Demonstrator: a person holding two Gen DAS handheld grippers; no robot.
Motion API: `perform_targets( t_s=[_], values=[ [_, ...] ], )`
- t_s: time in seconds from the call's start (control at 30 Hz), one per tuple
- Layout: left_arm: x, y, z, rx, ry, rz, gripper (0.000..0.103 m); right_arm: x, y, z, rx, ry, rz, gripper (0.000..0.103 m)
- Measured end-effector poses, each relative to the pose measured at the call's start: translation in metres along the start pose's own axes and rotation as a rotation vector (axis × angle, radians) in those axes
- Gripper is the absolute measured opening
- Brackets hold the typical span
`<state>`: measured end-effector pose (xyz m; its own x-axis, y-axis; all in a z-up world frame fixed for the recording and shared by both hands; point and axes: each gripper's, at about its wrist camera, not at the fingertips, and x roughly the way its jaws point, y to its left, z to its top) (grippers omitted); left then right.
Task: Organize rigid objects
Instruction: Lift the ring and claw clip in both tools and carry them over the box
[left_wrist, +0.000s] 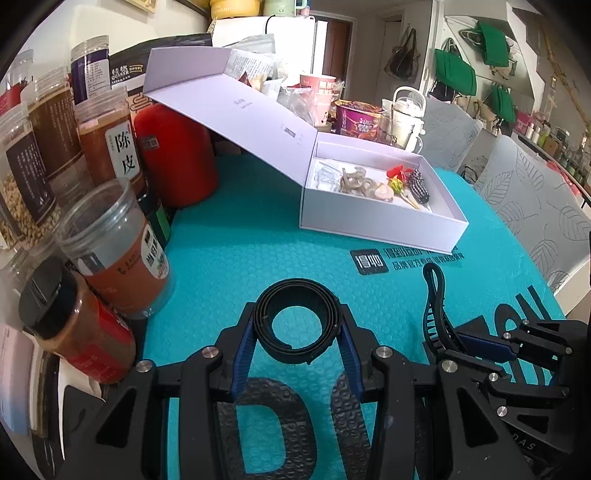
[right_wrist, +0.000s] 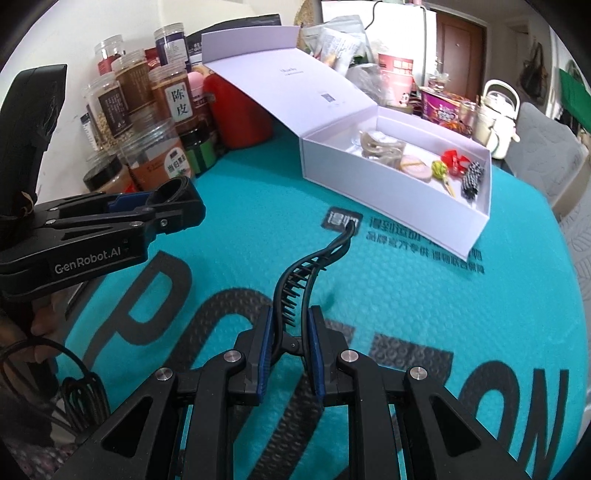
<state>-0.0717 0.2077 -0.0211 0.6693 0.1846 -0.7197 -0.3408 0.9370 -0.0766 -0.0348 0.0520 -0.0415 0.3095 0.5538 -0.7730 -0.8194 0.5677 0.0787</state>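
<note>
Coiled black strap (left_wrist: 300, 320), wound into a flat ring with an open centre, sat clamped between the blue pads of the left gripper (left_wrist: 297, 347), held above the teal mat (left_wrist: 240, 236) on the near side of the white box (left_wrist: 380, 221). The right gripper (right_wrist: 291, 341) had its fingers pressed narrowly onto a black hair clip (right_wrist: 306, 273), a slim curved piece with a row of comb teeth and a looped tip that pointed toward the box. Both held things were near the box and outside it. The box stood open, lid (left_wrist: 221, 88) leaned back against a red canister (left_wrist: 177, 155), with small hair accessories (left_wrist: 373, 181) lying inside.
</note>
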Motion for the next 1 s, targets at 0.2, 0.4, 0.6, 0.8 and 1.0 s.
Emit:
perform_targets(
  t_s=[0.2, 0.4, 0.6, 0.8, 1.0],
  values=[
    [-0.002, 0.001, 0.018, -0.011, -0.019, -0.021, 0.042, -0.005, -0.001, 0.018, -0.027, -0.026, -0.002, 0.019],
    [-0.002, -0.008, 0.040, 0.013, -0.049, -0.044, 0.042, -0.012, -0.008, 0.037, -0.044, -0.057, -0.025, 0.019],
    [-0.004, -0.019, 0.065, 0.043, -0.085, -0.050, 0.042, -0.021, -0.022, 0.056, -0.048, -0.088, -0.039, 0.019],
    [-0.003, -0.031, 0.087, 0.071, -0.123, -0.077, 0.042, -0.031, -0.036, 0.075, -0.045, -0.127, -0.038, 0.019],
    [0.007, -0.047, 0.112, 0.122, -0.150, -0.101, 0.042, -0.037, -0.055, 0.093, -0.036, -0.154, -0.051, 0.019]
  ],
)
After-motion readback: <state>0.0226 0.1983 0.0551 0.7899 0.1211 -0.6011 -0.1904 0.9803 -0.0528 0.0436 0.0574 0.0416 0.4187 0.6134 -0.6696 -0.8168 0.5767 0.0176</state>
